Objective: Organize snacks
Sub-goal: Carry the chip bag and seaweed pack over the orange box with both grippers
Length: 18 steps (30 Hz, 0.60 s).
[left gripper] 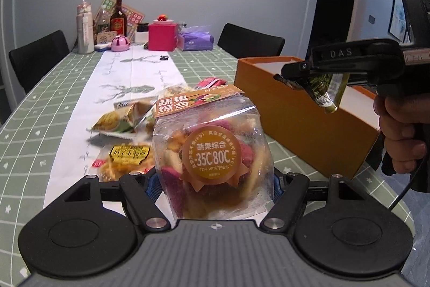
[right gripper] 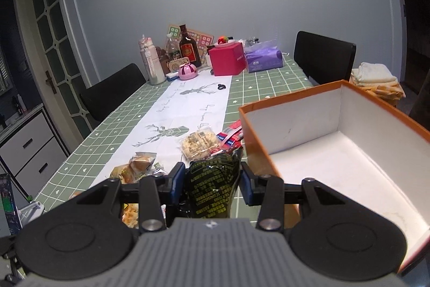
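- The clear bag of dried fruit and vegetable crisps (left gripper: 212, 166) sits pinched between the widely spread jaws of the left gripper (left gripper: 215, 187), lifted above the table (left gripper: 53, 77).
- The dark green packet (right gripper: 212, 184) is clamped in the narrow jaws of the right gripper (right gripper: 212, 183), held near the orange box (right gripper: 333, 109).
- The box looks empty, its white floor bare; more snack packets (right gripper: 199, 144) lie on the white runner (right gripper: 188, 101) just beside it.
- Best next, in my judgement: carry each snack clear over the rim before lowering, release the small packet first into a corner, then stand the bulky bag beside it without crushing it.
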Each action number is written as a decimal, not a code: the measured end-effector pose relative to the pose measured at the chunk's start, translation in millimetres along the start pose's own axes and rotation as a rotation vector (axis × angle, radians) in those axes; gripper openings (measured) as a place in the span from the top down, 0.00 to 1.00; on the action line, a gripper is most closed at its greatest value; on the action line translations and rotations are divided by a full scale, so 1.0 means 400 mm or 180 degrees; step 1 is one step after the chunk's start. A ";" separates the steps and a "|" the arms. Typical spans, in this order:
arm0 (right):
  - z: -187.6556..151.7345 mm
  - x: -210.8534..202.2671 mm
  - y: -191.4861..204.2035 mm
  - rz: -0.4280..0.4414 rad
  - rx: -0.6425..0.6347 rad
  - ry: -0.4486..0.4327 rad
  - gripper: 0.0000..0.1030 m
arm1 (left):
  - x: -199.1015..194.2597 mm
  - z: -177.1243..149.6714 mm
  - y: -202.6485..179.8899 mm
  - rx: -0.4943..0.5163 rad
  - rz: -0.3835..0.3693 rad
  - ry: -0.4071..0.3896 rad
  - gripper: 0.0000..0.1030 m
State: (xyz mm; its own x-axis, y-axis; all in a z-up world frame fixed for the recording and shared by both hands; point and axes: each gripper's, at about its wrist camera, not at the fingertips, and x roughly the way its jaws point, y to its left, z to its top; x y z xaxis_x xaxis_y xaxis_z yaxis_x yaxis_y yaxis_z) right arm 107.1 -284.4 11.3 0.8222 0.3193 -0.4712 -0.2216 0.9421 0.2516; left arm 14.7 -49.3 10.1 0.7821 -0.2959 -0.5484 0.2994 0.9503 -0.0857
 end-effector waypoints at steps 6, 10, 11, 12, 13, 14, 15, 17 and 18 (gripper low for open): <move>0.014 -0.038 -0.073 -0.0083 0.0091 -0.0062 0.60 | 0.029 0.065 -0.047 0.0231 -0.0134 -0.0053 0.19; 0.017 -0.057 -0.127 -0.0167 0.0162 -0.0095 0.60 | 0.058 0.108 -0.085 0.0365 -0.0257 -0.0078 0.19; 0.018 -0.060 -0.140 -0.0190 0.0185 -0.0100 0.60 | 0.066 0.119 -0.095 0.0379 -0.0300 -0.0084 0.19; 0.018 -0.066 -0.155 -0.0213 0.0206 -0.0104 0.60 | 0.075 0.131 -0.107 0.0395 -0.0337 -0.0085 0.19; 0.019 -0.072 -0.168 -0.0235 0.0222 -0.0109 0.60 | 0.084 0.141 -0.117 0.0419 -0.0371 -0.0086 0.19; 0.020 -0.075 -0.179 -0.0256 0.0235 -0.0113 0.60 | 0.092 0.150 -0.127 0.0451 -0.0397 -0.0088 0.19; 0.021 -0.080 -0.194 -0.0282 0.0247 -0.0118 0.60 | 0.100 0.161 -0.141 0.0496 -0.0422 -0.0098 0.19; 0.023 -0.087 -0.217 -0.0329 0.0268 -0.0120 0.60 | 0.117 0.177 -0.167 0.0588 -0.0477 -0.0098 0.19; 0.025 -0.089 -0.228 -0.0352 0.0278 -0.0121 0.60 | 0.125 0.185 -0.184 0.0637 -0.0517 -0.0094 0.19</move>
State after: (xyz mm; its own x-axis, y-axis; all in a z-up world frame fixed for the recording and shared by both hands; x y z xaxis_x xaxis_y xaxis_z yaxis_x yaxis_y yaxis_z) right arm 103.4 -382.9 13.5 0.8587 0.2083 -0.4683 -0.0834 0.9583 0.2733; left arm 72.1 -141.1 50.3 0.7297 -0.4485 -0.5161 0.5223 0.8528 -0.0026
